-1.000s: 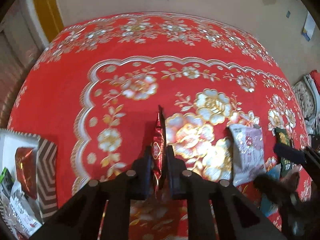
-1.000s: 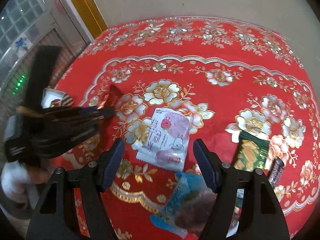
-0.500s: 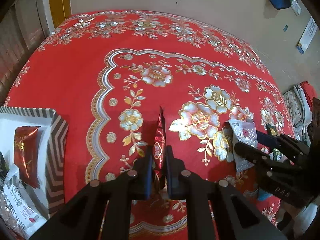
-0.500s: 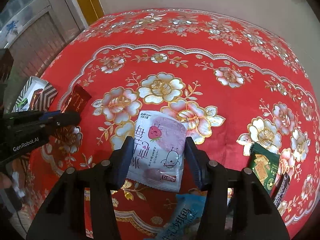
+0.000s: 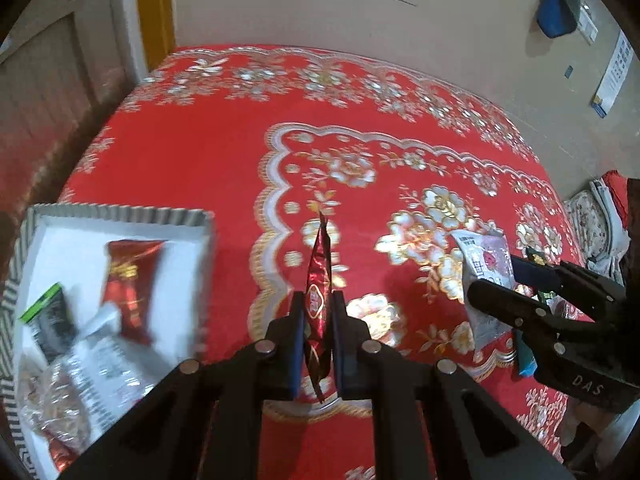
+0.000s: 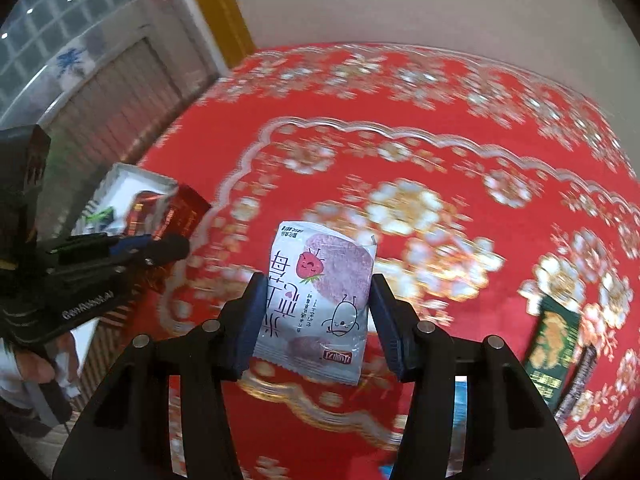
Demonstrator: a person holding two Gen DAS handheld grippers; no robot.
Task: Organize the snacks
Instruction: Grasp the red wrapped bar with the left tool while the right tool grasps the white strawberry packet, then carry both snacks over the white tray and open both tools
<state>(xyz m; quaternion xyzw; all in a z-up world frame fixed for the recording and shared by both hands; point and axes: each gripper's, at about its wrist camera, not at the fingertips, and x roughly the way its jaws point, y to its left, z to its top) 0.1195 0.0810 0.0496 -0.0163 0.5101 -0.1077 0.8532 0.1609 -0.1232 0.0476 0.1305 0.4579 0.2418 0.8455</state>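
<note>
The left gripper has its jaws pressed tight on a dark red foil snack packet, which stands on edge between the pads and pokes up past their tips, lifted clear of the red floral tablecloth that covers the surface. To its left sits a white tray with a striped rim, which holds a red foil packet, a black-and-green packet and a clear bag of something brown (the contents are too blurred to name).

The right gripper pinches a white pouch with a strawberry cartoon and pink cakes printed on it; both pads press on the pouch's side edges. Its jaws have just been closing, and the pouch is between them and hangs above the cloth. In the right wrist view the left gripper shows at the left edge, its red packet in front of the tray. A dark green snack packet and a thin dark bar lie flat on the cloth to the right, touching or nearly so. A blue packet peeks out behind the right finger.
</note>
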